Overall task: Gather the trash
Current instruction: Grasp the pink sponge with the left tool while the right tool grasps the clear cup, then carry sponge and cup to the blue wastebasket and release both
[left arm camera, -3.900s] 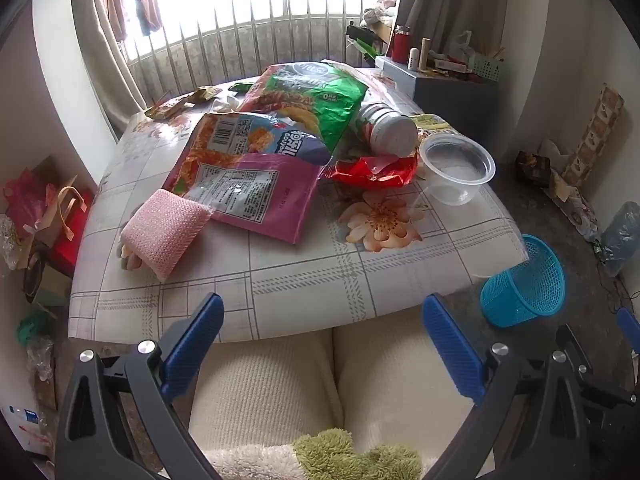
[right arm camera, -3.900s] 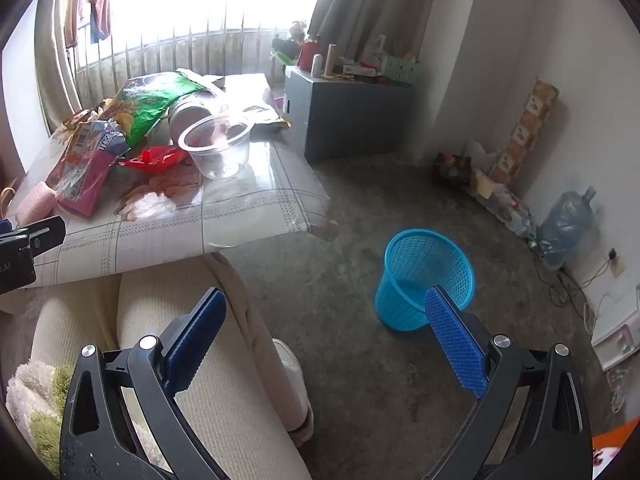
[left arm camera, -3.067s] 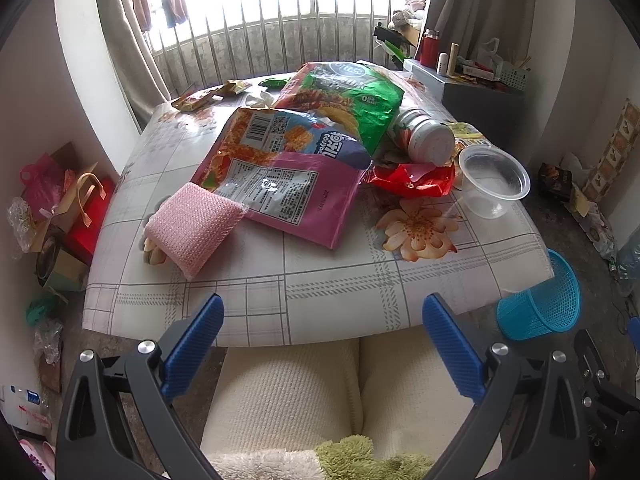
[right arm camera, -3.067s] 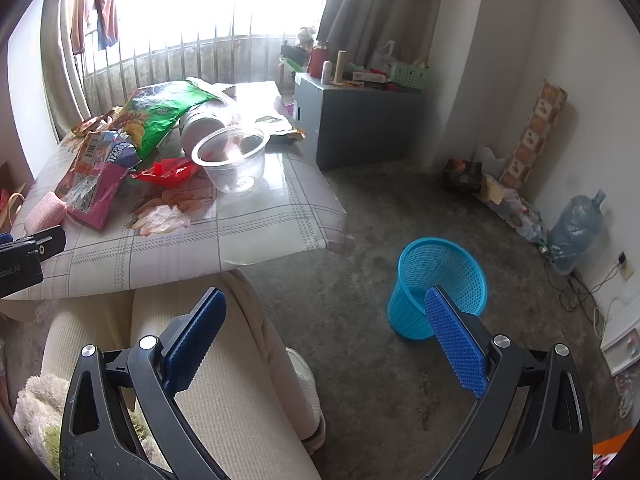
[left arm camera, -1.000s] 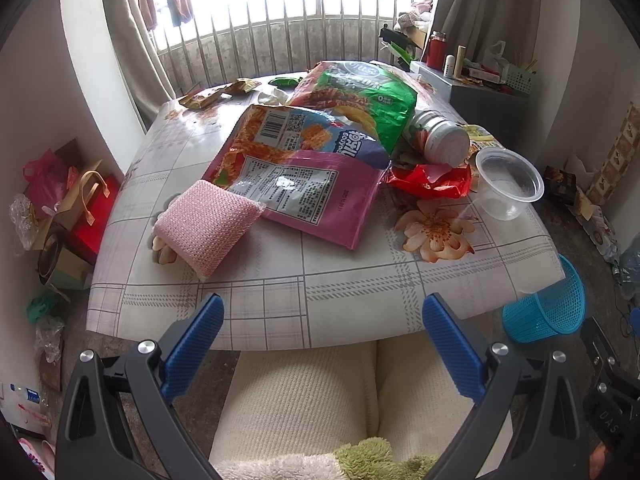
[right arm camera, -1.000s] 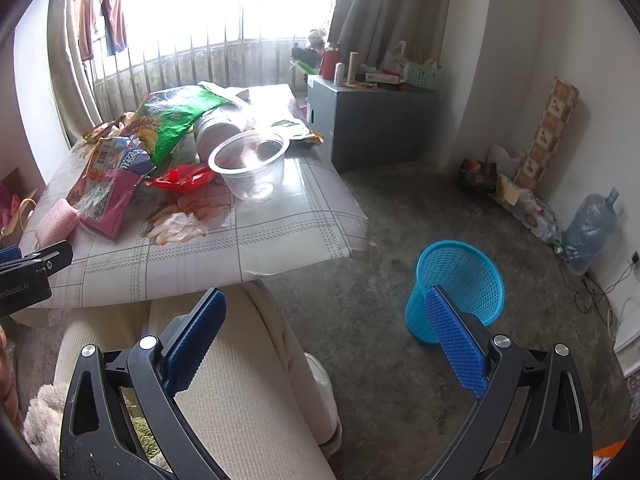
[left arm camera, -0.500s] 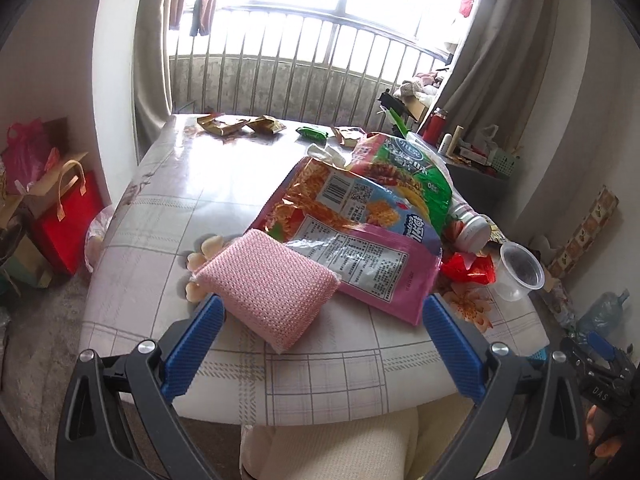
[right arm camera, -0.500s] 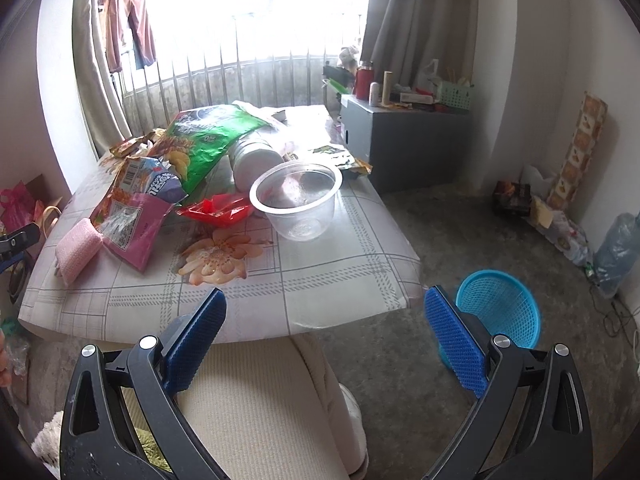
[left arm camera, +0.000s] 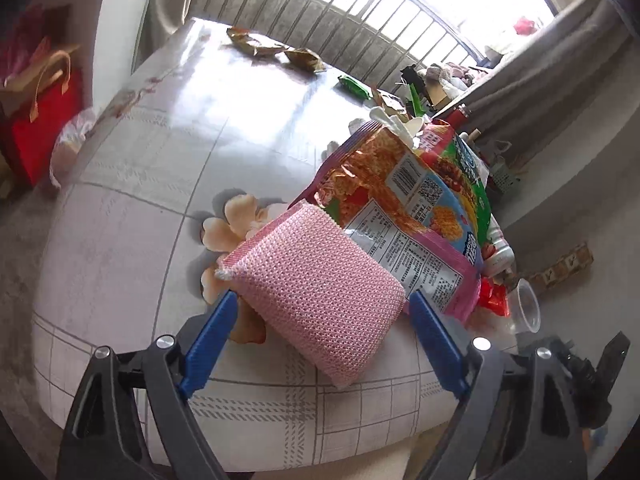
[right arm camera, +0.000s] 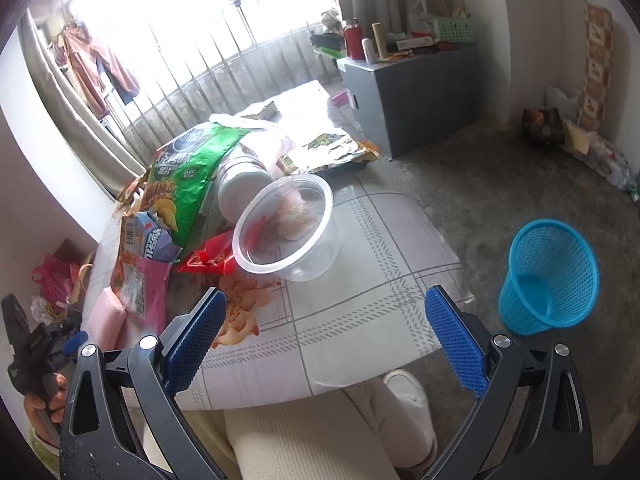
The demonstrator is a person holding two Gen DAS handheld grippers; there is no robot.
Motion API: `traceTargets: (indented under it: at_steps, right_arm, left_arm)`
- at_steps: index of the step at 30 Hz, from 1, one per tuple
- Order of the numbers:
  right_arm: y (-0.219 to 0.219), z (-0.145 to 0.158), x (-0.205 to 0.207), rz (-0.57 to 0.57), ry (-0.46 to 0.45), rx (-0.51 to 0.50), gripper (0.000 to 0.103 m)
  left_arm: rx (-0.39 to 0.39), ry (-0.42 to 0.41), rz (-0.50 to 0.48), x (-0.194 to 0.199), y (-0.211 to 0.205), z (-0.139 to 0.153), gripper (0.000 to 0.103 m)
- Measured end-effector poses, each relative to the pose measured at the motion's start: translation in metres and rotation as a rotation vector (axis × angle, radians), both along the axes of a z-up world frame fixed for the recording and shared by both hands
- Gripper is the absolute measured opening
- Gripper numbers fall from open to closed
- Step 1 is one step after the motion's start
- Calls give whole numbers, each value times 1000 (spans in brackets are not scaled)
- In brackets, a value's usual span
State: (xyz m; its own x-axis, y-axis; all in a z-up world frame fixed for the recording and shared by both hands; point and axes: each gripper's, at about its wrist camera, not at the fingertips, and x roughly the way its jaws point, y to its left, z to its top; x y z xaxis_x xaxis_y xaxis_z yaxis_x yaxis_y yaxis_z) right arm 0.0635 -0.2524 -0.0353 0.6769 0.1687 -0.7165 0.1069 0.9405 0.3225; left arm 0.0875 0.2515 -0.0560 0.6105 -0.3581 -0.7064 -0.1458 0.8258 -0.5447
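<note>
My left gripper [left arm camera: 322, 310] is open with a pink scrubbing sponge [left arm camera: 316, 292] lying between its blue pads on the table [left arm camera: 140, 184]; neither pad visibly presses it. Behind the sponge lie a pink snack bag [left arm camera: 404, 220] and a green chip bag [left arm camera: 472, 176]. My right gripper [right arm camera: 326, 322] is open and empty above the table's near edge, facing a clear plastic cup [right arm camera: 288, 226], a red wrapper [right arm camera: 208, 258] and a white jar [right arm camera: 240, 184] on its side. A blue wastebasket [right arm camera: 548, 276] stands on the floor to the right.
Small wrappers [left arm camera: 272, 46] lie at the table's far side by the window bars. A red bag [left arm camera: 40, 120] stands on the floor left of the table. A grey cabinet [right arm camera: 412, 92] stands behind the table. My legs [right arm camera: 320, 432] are under the table's near edge.
My left gripper moved forward and down to the pink sponge, which now sits between its pads. My right gripper moved closer to the table, toward the clear cup.
</note>
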Motion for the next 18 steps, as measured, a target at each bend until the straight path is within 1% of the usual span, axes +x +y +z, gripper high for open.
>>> traceTargets:
  at_steps: [1, 2, 3, 4, 6, 8, 9, 10, 11, 12, 13, 14, 15, 17, 18]
  right_arm:
    - [-3, 1, 5, -1, 3, 31, 95]
    - [-6, 2, 9, -2, 3, 59, 94]
    - [-10, 4, 14, -4, 2, 87, 93]
    - [-13, 4, 19, -6, 2, 116, 92]
    - [-17, 3, 31, -12, 8, 169, 90]
    - [-19, 0, 43, -16, 20, 203, 85]
    - [-19, -2, 49, -21, 30, 212, 84]
    - [-21, -4, 54, -24, 37, 224, 80]
    - [-21, -7, 59, -24, 44, 239, 77]
    - [-22, -11, 64, -32, 55, 254, 75]
    - [-22, -16, 68, -38, 67, 267, 69]
    - [-23, -20, 71, -40, 83, 282, 60]
    - [-23, -25, 75, -37, 101, 299, 56]
    - [-24, -34, 75, -30, 134, 334, 36]
    - [-23, -37, 75, -27, 149, 346, 31]
  left_arm:
    - [-69, 26, 23, -1, 7, -7, 79]
    - [-123, 44, 38, -3, 11, -14, 76]
    - [-159, 47, 46, -5, 14, -17, 74]
    - [-173, 38, 52, -7, 15, -18, 71]
    - [-193, 31, 67, -6, 16, -20, 68]
    - [-230, 31, 99, -2, 19, -23, 60]
    - [-240, 34, 119, -1, 20, -24, 58]
    - [-240, 38, 135, 1, 22, -25, 53]
    - [-232, 41, 151, 2, 21, -25, 46]
    - [-212, 47, 164, 4, 22, -25, 41]
    - [-194, 48, 171, 6, 22, -25, 37]
    - [-188, 46, 173, 6, 22, -25, 35]
    - [-189, 49, 180, 6, 22, -25, 35]
    - [-195, 46, 182, 6, 23, -25, 33]
    - [-203, 43, 182, 4, 25, -26, 32]
